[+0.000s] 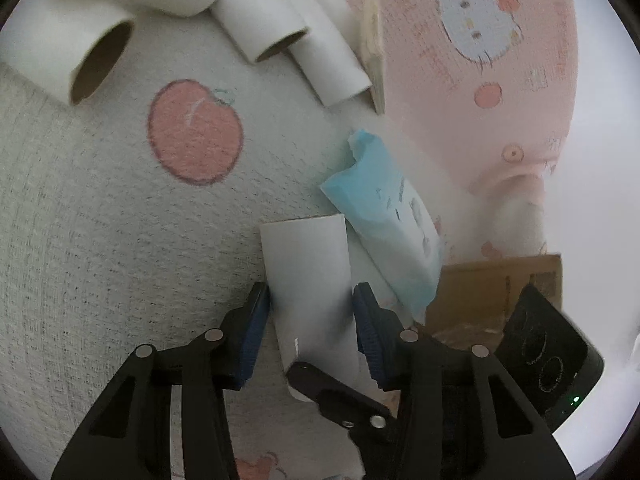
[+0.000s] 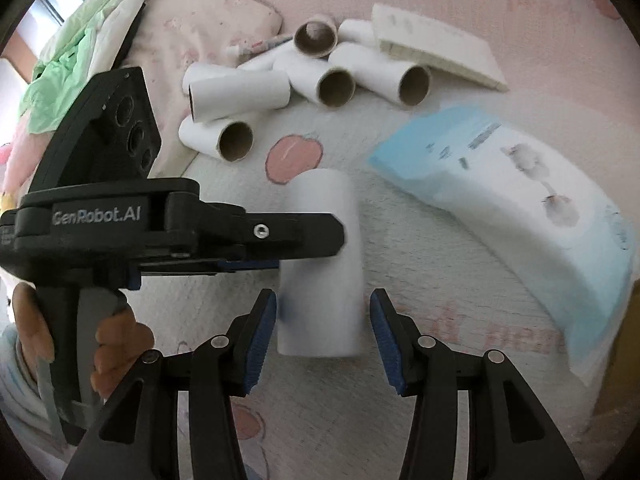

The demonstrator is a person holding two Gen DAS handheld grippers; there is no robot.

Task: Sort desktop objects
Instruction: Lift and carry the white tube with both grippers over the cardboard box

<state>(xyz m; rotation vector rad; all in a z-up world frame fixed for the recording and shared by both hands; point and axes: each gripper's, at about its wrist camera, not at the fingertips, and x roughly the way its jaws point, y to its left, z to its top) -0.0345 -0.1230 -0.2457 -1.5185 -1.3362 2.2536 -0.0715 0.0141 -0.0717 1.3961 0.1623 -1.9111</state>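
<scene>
Right wrist view, left to right: your hand (image 2: 116,332) wraps the handle of the left gripper (image 1: 312,320), which comes in from the left edge, one finger lying across the white tube (image 2: 324,280). Behind it, top left, sits a crumpled green-and-white bag (image 2: 80,52). Past that, the pile of cardboard tubes (image 2: 336,86) lies at the back, several open ends facing you, with a flat white box (image 2: 436,48) leaning on the pile's right side. The white tube lies centre frame on the printed cloth (image 1: 80,240), just in front of the apple print (image 1: 195,132), well apart from the pile. The right gripper (image 2: 322,332) straddles the tube's near end at a middling width: left pad on the wall, right pad showing a sliver of gap through the blur, so I can't tell if it's clamped. The blue tissue pack (image 2: 520,208) lies on the right, near the tube, not touching it here. Left wrist view: both blue pads of the left gripper sit against the tube's sides, so it's gripping the tube. A brown cardboard box (image 1: 496,292) is at the right, past the pack.
</scene>
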